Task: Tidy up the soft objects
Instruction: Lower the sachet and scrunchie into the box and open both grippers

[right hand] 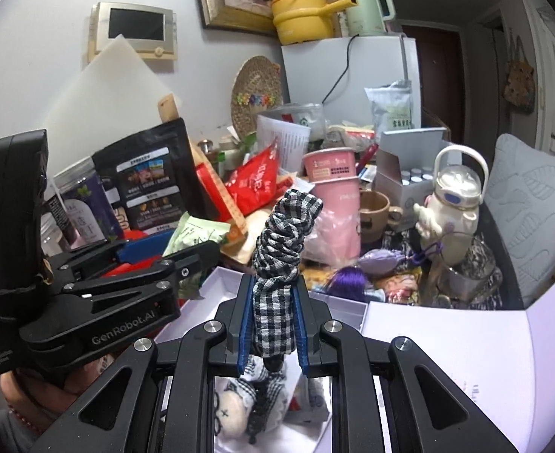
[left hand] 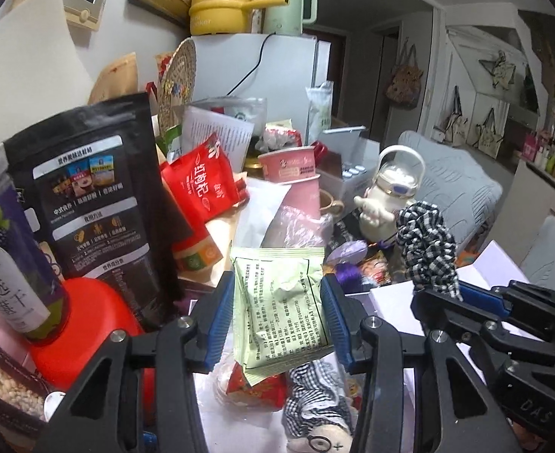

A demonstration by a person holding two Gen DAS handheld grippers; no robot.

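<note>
I read "GenRobot.AI" in pale letters on the black left gripper [right hand: 202, 251]; "DAS" embossed on the black right gripper [left hand: 462, 294]; "红枸杞" on the glossy red snack pouch [left hand: 202, 185].

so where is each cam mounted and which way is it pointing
Left wrist: sits on the left gripper, looking forward over the cluttered table at the white fridge; its blue-padded fingers hold a green packet, and the right gripper shows at lower right.
Right wrist: sits on the right gripper, facing the same clutter; its fingers clamp a checkered cloth, with the left gripper at left.
Shared: fridge, pink cup, yellow pot, each other's gripper.
</note>
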